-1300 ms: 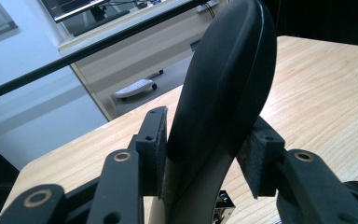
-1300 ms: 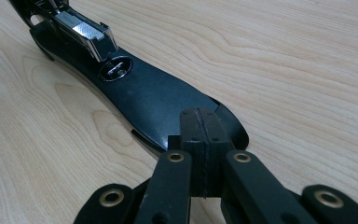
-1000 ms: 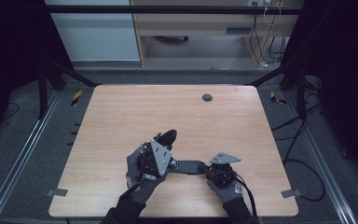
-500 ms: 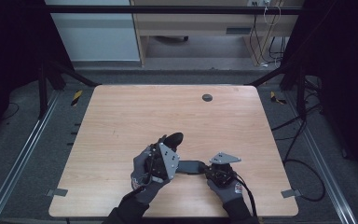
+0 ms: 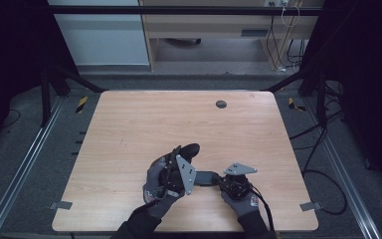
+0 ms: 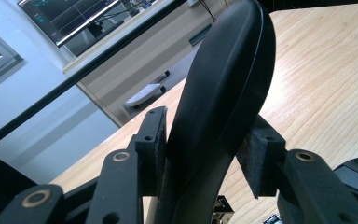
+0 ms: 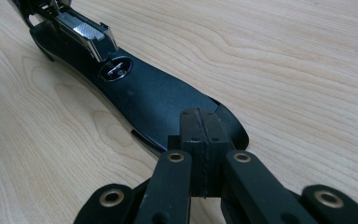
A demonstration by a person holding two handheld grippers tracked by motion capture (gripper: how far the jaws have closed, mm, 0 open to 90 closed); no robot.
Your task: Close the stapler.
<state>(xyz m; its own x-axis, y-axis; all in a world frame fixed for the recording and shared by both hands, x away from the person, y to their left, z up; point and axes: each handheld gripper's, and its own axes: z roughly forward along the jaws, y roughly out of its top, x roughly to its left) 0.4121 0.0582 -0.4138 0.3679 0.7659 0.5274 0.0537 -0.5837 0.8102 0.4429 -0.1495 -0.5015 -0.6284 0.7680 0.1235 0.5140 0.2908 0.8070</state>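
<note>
**Stapler splayed open between two hand-held grippers**

The left hand-held gripper (image 6: 209,140) is clamped on the stapler's upper arm (image 6: 223,84), one pad on each flank. The arm runs out along the jaws and beyond their tips, tilted up off the worktop (image 5: 154,124).

The right hand-held gripper (image 7: 200,135) has its jaws fully closed, pad against pad, sitting at the near tip of the stapler's base (image 7: 158,102). Whether they press on that tip or only hover over it I cannot tell.

The base lies flat, and its long axis runs straight ahead of the right hand-held gripper to the hinge and metal magazine at the far end, just beside the left one. In the high view the base (image 5: 206,178) bridges the gap between the two.

The left is nearer the hinge, so any swing of the upper arm would likely fall to it, with the right steadying the base's free end.
</note>
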